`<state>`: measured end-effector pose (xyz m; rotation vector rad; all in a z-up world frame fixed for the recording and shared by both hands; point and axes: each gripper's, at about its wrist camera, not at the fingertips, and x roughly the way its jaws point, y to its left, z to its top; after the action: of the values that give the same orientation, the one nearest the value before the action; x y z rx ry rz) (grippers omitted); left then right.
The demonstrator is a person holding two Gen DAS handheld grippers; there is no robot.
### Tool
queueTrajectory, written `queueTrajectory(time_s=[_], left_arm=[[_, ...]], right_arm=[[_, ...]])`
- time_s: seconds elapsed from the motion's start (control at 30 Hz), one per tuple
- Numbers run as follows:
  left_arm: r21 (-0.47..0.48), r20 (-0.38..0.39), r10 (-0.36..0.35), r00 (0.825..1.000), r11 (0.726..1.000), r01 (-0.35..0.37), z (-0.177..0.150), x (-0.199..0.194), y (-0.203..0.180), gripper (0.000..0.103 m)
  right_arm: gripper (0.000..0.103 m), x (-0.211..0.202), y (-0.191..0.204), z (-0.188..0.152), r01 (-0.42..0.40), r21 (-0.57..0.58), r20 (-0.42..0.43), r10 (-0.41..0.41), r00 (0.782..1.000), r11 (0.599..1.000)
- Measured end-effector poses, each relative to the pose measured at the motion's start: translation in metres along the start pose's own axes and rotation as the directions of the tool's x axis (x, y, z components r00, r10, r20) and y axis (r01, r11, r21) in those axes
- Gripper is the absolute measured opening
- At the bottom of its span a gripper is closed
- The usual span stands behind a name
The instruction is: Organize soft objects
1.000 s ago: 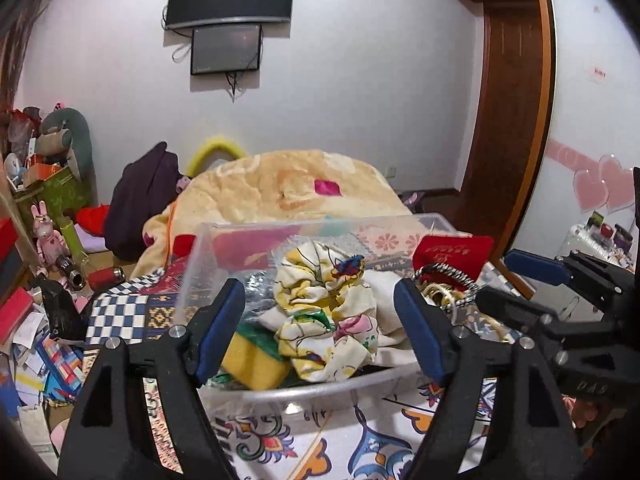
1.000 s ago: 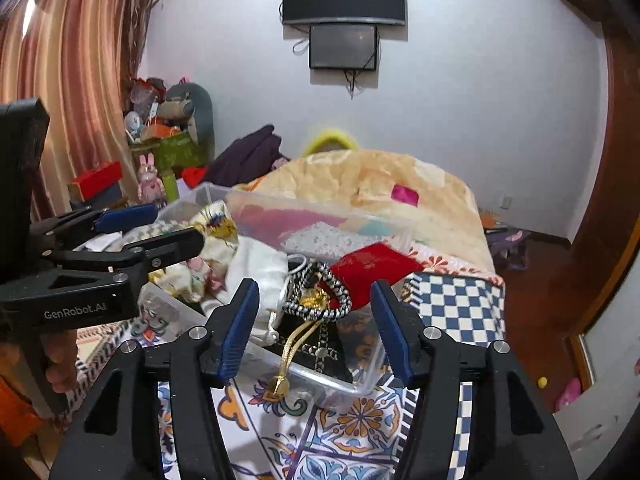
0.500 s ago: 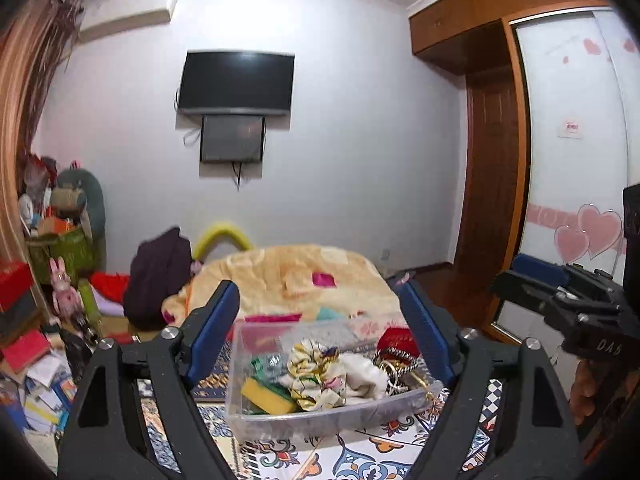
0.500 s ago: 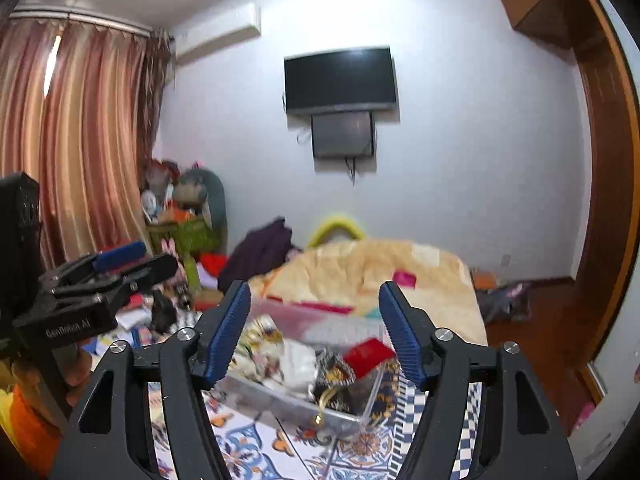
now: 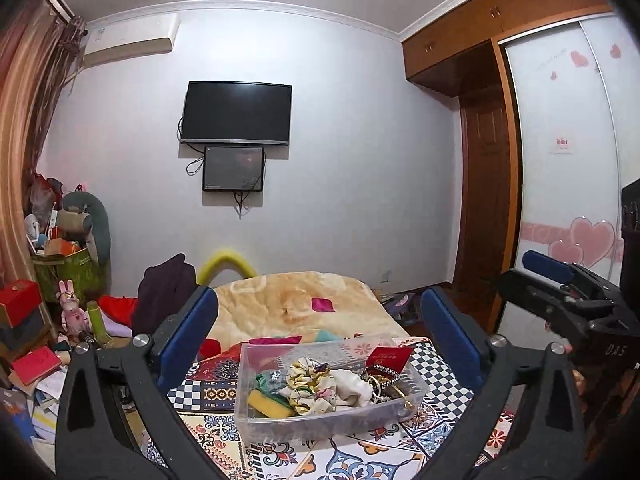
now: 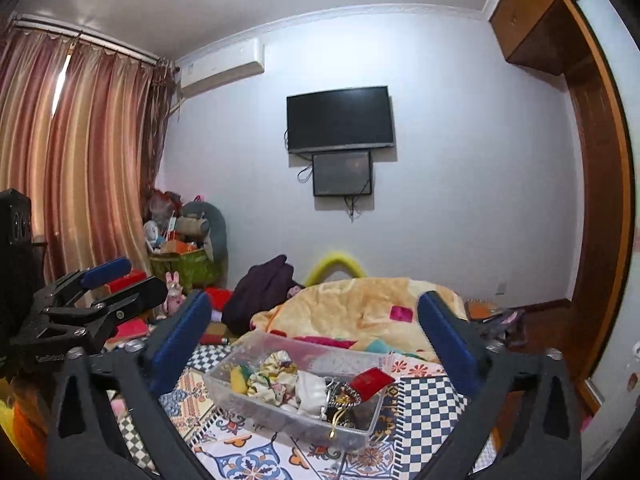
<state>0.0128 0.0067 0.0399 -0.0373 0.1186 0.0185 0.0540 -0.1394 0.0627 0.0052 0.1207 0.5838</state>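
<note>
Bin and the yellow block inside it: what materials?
Bin: looks like clear, slightly frosted rigid plastic; contents show through its walls. Yellow block: probably foam sponge, matte, with what seems a green scouring layer beside it; texture too small to confirm.

This is a lived-in bedroom in a home. A bed (image 5: 296,312) with a peach blanket sits against the far wall, under a wall-mounted television (image 5: 237,113) and a smaller dark screen (image 5: 233,169) just below it. An air conditioner (image 6: 222,67) hangs high beside striped pinkish curtains (image 6: 68,152). To the right stands a wooden wardrobe (image 5: 480,208) with a sliding door (image 5: 568,168) decorated with pink hearts. The left corner is cluttered with a green bag (image 6: 185,268) stuffed with toys, a rabbit figure (image 5: 72,312) and scattered books.
</note>
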Motion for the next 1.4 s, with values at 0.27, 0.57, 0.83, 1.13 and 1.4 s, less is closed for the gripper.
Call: queueTrajectory(time_s=[0.27,0.57,0.83,1.13,1.4], left_arm=[[0.001,-0.003,0.006,1.0,1.0,-0.006,-0.0024,-0.0013,0.0002,0.103],[0.001,-0.007,0.005,1.0,1.0,-0.005,-0.0036,-0.0014,0.0012,0.103],[-0.001,-0.013,0.005,1.0,1.0,-0.005,-0.0053,-0.0021,0.0016,0.103],[0.0,-0.013,0.005,1.0,1.0,-0.005,-0.0059,-0.0008,-0.0003,0.103],[0.004,-0.012,0.002,1.0,1.0,-0.002,-0.0081,-0.0025,-0.0015,0.103]], right_arm=[[0.103,-0.0021,-0.0021,0.0,0.002,0.004,0.009,-0.003,1.0,1.0],[0.103,-0.0071,-0.0029,0.0003,0.003,0.011,0.008,-0.003,1.0,1.0],[0.103,-0.0079,-0.0024,-0.0006,0.001,0.012,0.006,-0.001,1.0,1.0],[0.103,-0.0078,-0.0013,-0.0017,0.002,0.011,0.007,-0.002,1.0,1.0],[0.103,-0.0061,0.0013,-0.0052,-0.001,0.014,-0.001,0.001,1.0,1.0]])
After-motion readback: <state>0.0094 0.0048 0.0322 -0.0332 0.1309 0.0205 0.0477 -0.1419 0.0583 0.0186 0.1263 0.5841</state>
